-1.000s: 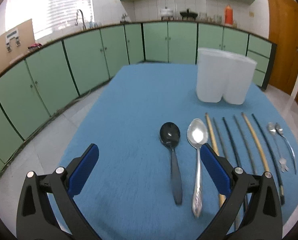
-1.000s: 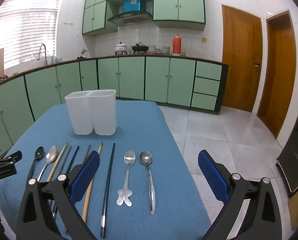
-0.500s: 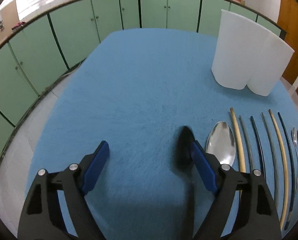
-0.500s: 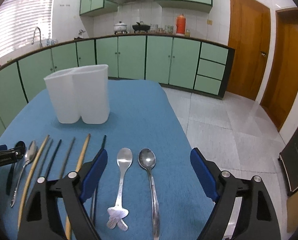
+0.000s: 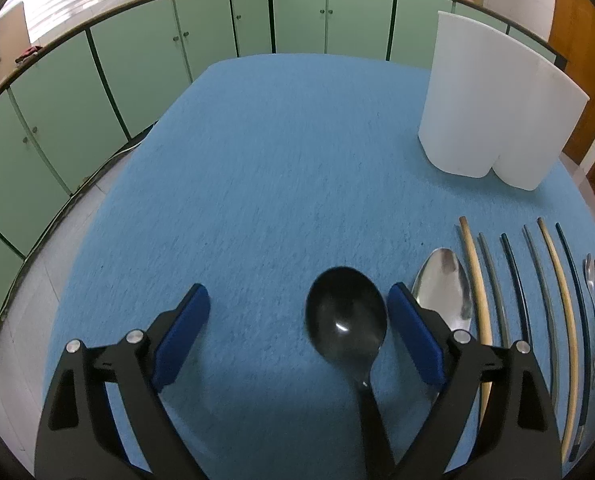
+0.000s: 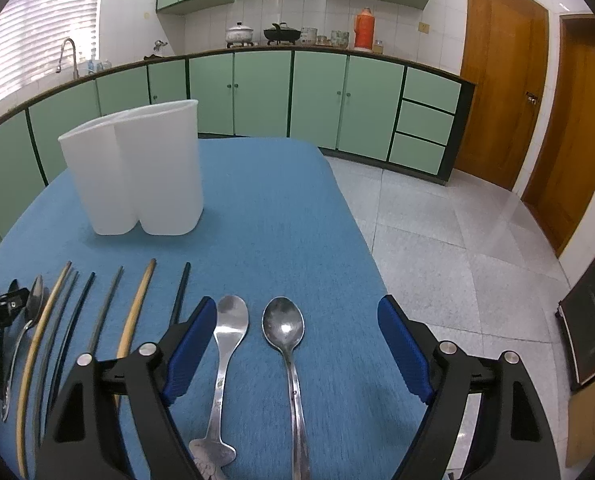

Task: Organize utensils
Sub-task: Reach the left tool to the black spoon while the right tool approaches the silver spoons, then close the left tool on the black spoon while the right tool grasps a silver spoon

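- Left hand-held gripper: blue pads apart, nothing clamped; jaws have just been opening a little, with the glossy black plastic spoon lying between them on the blue cloth-covered table. The bowl sits off-centre, close to the right pad. Risk: closing from here pushes the spoon sideways before the far pad arrives.
- Large polished steel spoon: just beside the black spoon, partly under the left gripper's right finger. Risk: that finger catches it and drags it along (or pins both spoons together).
- Right hand-held gripper: pads apart, nothing clamped; opening has just narrowed slightly. Two small steel spoons lie between the fingers.
- Small steel spoon with flared decorative handle end: nearly against the left pad. Small plain steel teaspoon: nearer the middle. Risk: one closing stroke takes both, or squeezes them so one skids out.
- Row of six long chopsticks, two pale bamboo and four dark: between the spoon groups, parallel. Risk: the right gripper's left finger nudges the nearest dark one out of line.
- White translucent two-compartment plastic utensil holder: upright, well beyond the row, apparently empty (interior not fully visible). Risk: light and tall, so likely to tip if a handle strikes its rim.
- Flat thin handles on soft cloth: judged hard to pinch cleanly.
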`<state>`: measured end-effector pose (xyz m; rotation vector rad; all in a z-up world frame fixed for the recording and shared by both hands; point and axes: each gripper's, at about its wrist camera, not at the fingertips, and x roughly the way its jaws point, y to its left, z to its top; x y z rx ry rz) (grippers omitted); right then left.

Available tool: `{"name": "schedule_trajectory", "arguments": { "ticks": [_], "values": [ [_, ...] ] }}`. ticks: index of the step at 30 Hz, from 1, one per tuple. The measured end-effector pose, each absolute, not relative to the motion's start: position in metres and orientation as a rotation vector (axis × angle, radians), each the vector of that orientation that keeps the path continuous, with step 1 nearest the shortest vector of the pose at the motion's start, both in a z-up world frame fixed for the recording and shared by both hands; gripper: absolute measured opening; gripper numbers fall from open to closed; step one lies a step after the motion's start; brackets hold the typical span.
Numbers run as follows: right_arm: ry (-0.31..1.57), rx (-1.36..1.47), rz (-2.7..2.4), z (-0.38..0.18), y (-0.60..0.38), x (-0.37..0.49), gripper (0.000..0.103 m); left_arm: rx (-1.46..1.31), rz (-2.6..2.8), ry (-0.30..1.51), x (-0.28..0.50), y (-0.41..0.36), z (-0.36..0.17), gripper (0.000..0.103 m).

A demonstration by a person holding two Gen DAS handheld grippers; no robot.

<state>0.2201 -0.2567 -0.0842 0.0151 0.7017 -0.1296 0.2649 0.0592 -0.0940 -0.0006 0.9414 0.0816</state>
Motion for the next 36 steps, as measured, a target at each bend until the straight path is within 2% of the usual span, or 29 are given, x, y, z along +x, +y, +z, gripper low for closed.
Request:
{"name": "schedule_trajectory", "arguments": {
  "ticks": [3, 5, 7, 12, 16, 20, 31, 33, 35, 36],
  "values": [
    [0.704, 0.013, -0.126, -0.084, -0.256, 0.222, 0.081, -0.002, 0.082, 0.938, 0.265, 0.056, -0.094, 0.088],
    [0.71, 0.006, -0.123, -0.085, -0.255, 0.225, 0.081, -0.011, 0.075, 0.934, 0.27, 0.058, -0.094, 0.083],
    [0.715, 0.0, -0.121, -0.086, -0.254, 0.227, 0.081, -0.005, 0.059, 0.925, 0.273, 0.058, -0.093, 0.074],
    [0.766, 0.005, -0.112, -0.092, -0.259, 0.233, 0.065, -0.009, 0.018, 0.907, 0.274, 0.058, -0.093, 0.053],
    [0.802, 0.02, -0.092, -0.098, -0.261, 0.239, 0.063, -0.018, -0.009, 0.901, 0.276, 0.059, -0.092, 0.039],
    [0.828, 0.024, -0.083, -0.103, -0.261, 0.248, 0.057, -0.012, -0.02, 0.899, 0.281, 0.06, -0.093, 0.038],
    [0.864, 0.034, -0.078, -0.115, -0.265, 0.257, 0.049, -0.005, -0.027, 0.892, 0.286, 0.057, -0.095, 0.037],
    [0.867, 0.035, -0.07, -0.116, -0.265, 0.259, 0.044, -0.003, -0.032, 0.891, 0.287, 0.057, -0.095, 0.035],
    [0.875, 0.042, -0.047, -0.116, -0.264, 0.26, 0.029, -0.007, -0.045, 0.889, 0.287, 0.056, -0.095, 0.031],
    [0.878, 0.043, -0.038, -0.116, -0.264, 0.261, 0.028, -0.007, -0.049, 0.888, 0.287, 0.056, -0.095, 0.031]
  ]
}}
